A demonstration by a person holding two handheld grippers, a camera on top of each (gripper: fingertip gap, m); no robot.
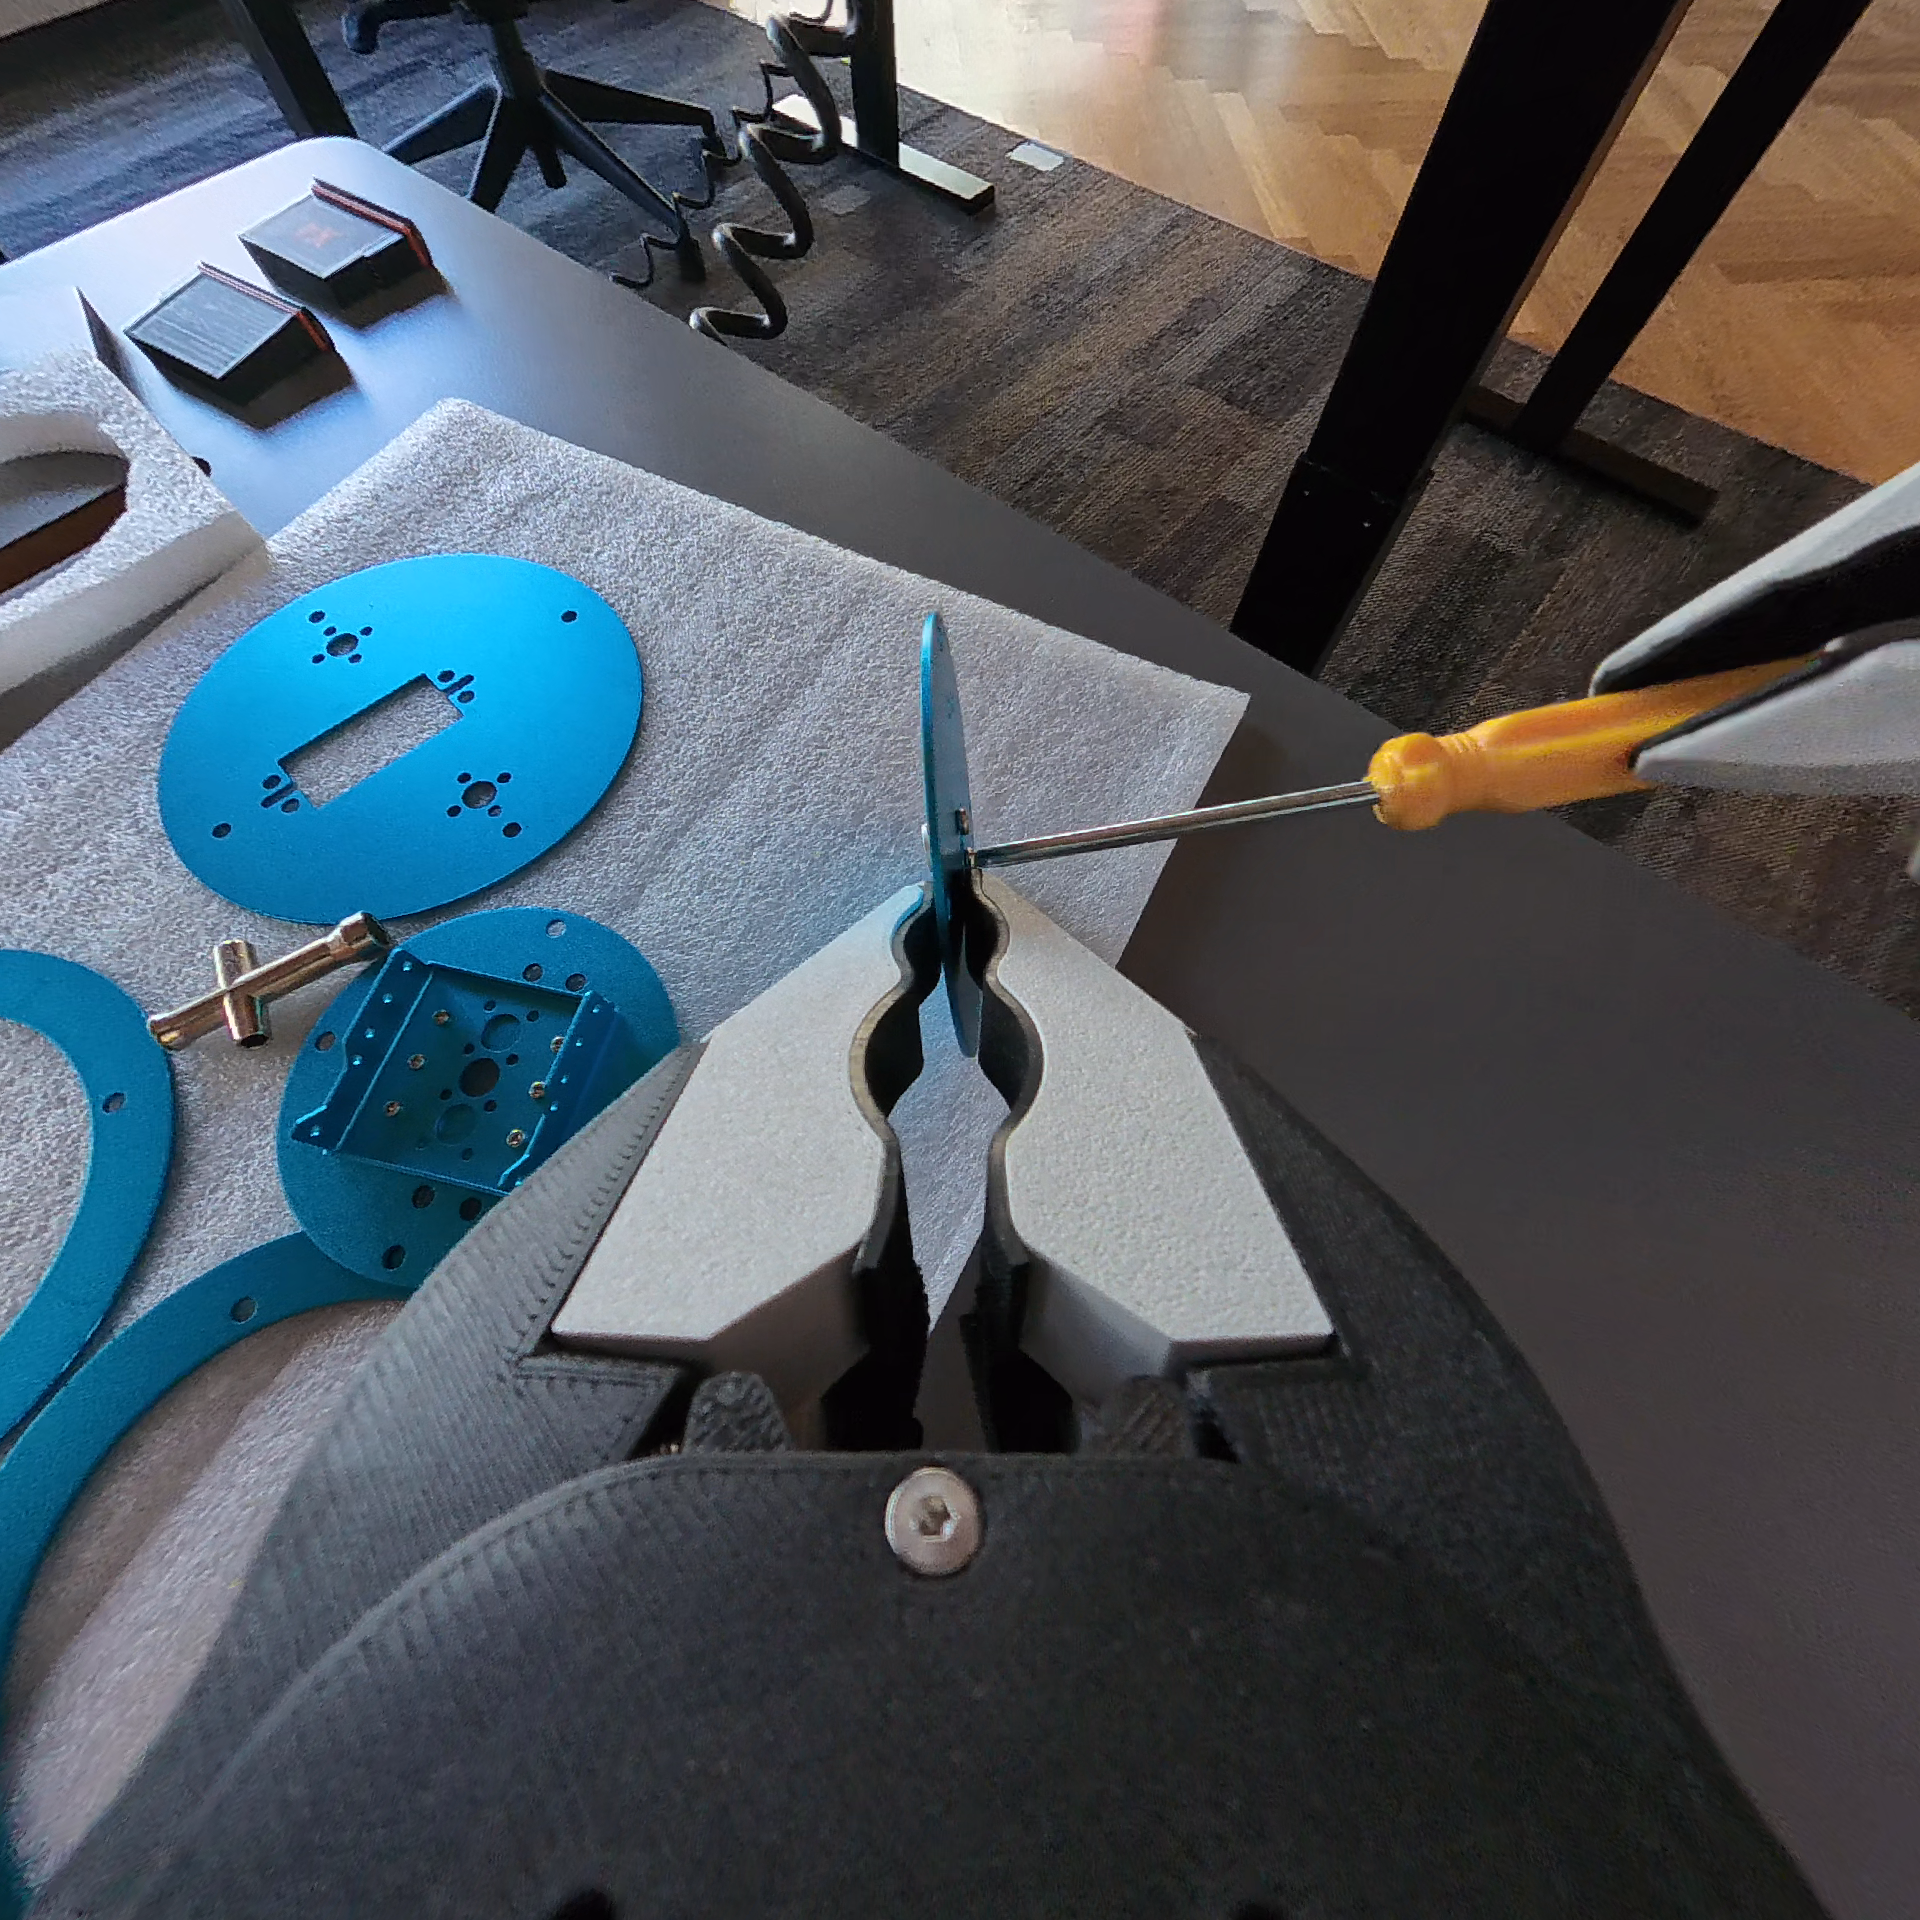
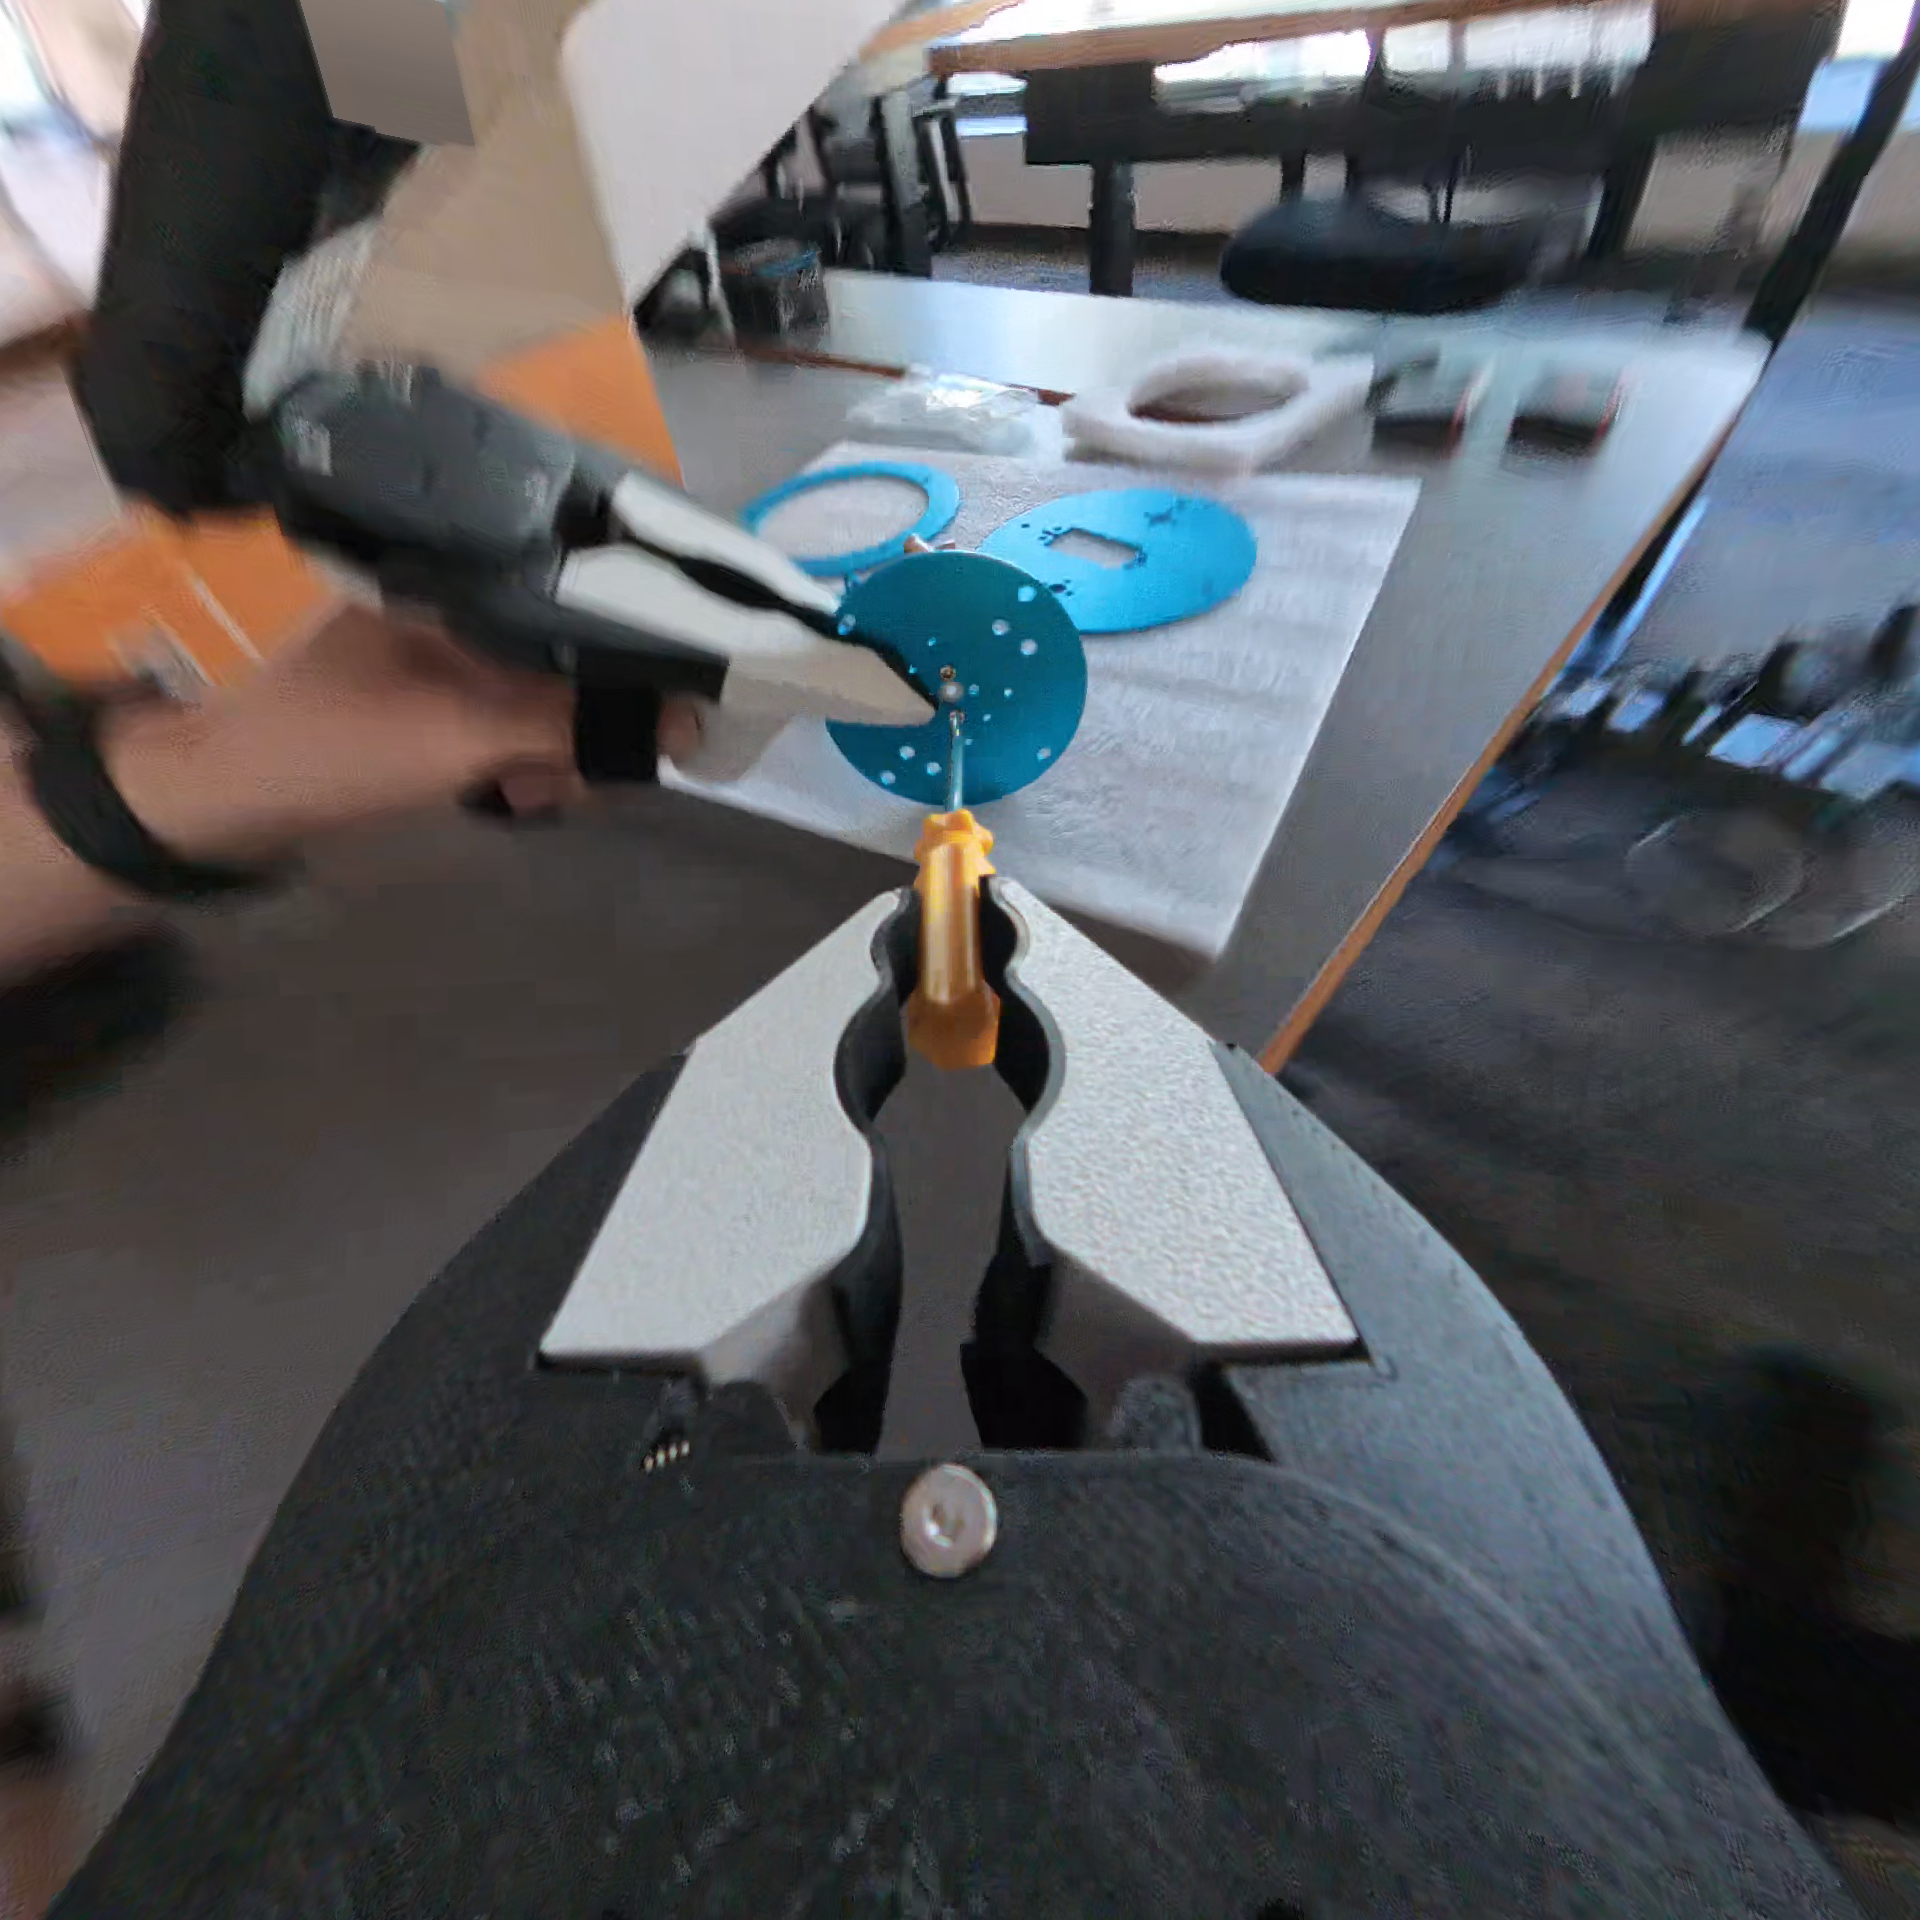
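So the left gripper (image 1: 951,904) pinches the blue disc (image 2: 966,681) edge-up at frame centre, while the right gripper (image 2: 951,914) clamps the yellow screwdriver (image 1: 1496,764), tip on a small screw (image 2: 949,688) (blurry). Best kept square, with light pressure.

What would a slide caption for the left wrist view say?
Left gripper holds a blue disc on edge while a yellow-handled screwdriver, held by the right gripper, meets its face.

Grey tongs (image 1: 951,935), ribbed black housings
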